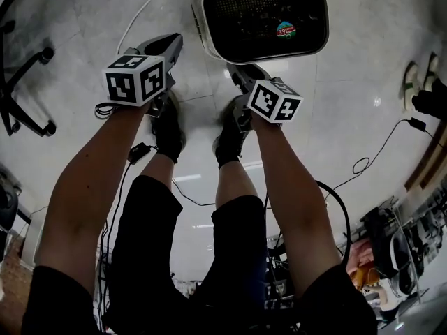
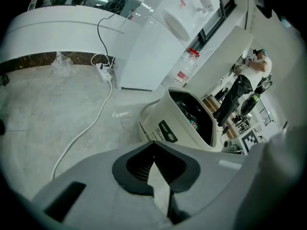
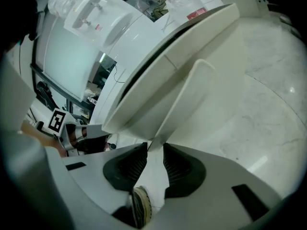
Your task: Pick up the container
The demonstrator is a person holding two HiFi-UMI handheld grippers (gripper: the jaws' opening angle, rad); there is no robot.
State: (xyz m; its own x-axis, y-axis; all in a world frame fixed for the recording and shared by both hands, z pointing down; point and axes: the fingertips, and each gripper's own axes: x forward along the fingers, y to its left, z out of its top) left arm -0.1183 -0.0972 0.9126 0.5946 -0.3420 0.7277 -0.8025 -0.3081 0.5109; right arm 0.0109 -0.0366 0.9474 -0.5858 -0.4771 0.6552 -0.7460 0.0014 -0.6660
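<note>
The container (image 1: 198,14) is a white bin with a dark inside, standing on the pale floor just ahead of my feet. My right gripper (image 1: 239,70) is at its near rim. In the right gripper view a thin white rib of the container (image 3: 158,80) runs down between the pads, and my right gripper (image 3: 154,147) is shut on it at the fingertips. To the left of the bin, my left gripper (image 1: 173,45) hangs above the floor. In its own view my left gripper (image 2: 154,149) is shut with nothing held, and the container (image 2: 158,114) stands ahead to the right.
A white cable (image 1: 140,12) runs over the floor left of the bin to a power strip (image 2: 103,71) beside a white cabinet (image 2: 144,56). An office chair base (image 1: 28,82) stands far left. Black cables (image 1: 370,162) trail at the right. A person (image 2: 244,80) stands in the distance.
</note>
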